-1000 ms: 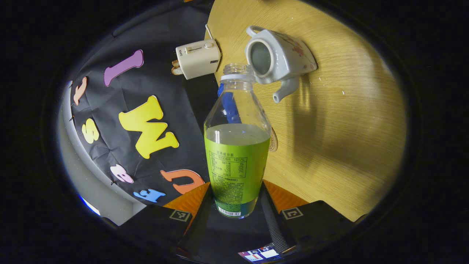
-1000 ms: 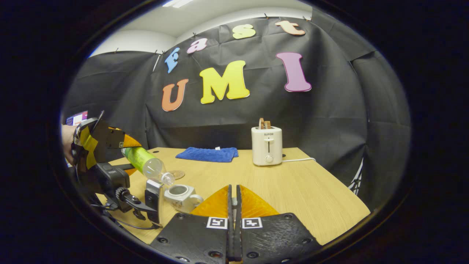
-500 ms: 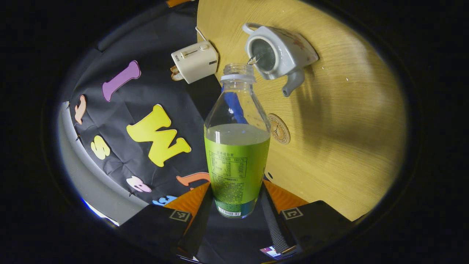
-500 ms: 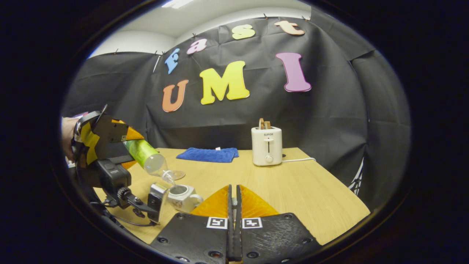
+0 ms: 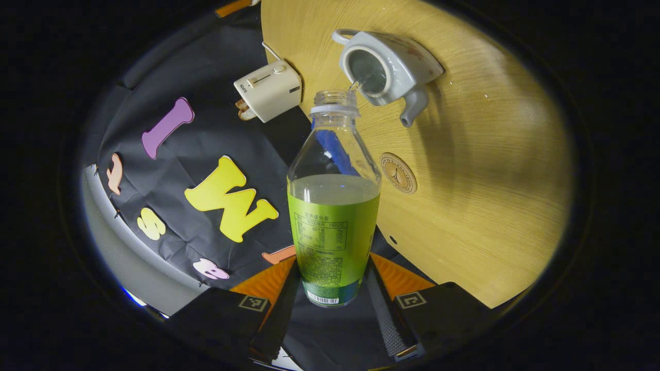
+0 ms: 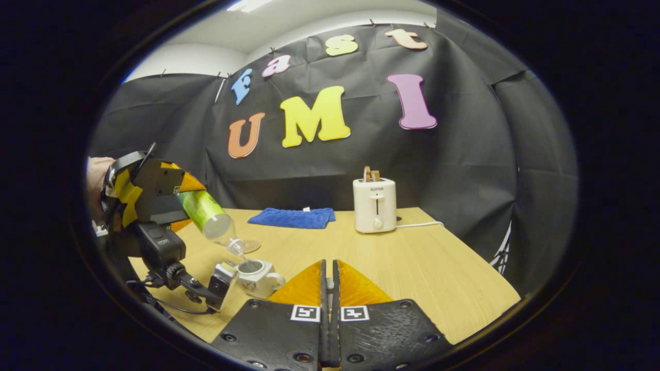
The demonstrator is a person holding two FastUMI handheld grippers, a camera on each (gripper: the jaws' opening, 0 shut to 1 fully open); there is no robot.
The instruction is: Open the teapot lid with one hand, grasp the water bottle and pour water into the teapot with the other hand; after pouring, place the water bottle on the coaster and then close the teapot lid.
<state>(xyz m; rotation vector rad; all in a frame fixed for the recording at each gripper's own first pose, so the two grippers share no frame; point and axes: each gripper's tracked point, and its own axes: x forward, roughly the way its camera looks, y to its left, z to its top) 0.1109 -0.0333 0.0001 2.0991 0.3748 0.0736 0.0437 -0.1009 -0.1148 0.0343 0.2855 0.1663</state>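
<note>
Both fingers of the left gripper press on the lower, green-labelled part of the water bottle, which runs up the middle of the left gripper view with its uncapped neck pointing toward the top of the frame. Just past that open mouth, slightly to the upper right, sits the teapot on the wooden table, its top opening uncovered and a thin stream of water running from the bottle's mouth into it. A round coaster lies on the table to the right of the bottle's shoulder, below the teapot's spout. A white toaster stands at the upper left of the bottle's neck.

In the right gripper view, the left gripper appears at the left edge, held by a hand, with the bottle tilted down to the right so its mouth is just above the teapot in the lower left. The coaster lies just behind the teapot. The right gripper sits at the bottom centre with its fingers drawn together; whether anything is between them cannot be told. A blue cloth and the toaster stand farther back on the table.
</note>
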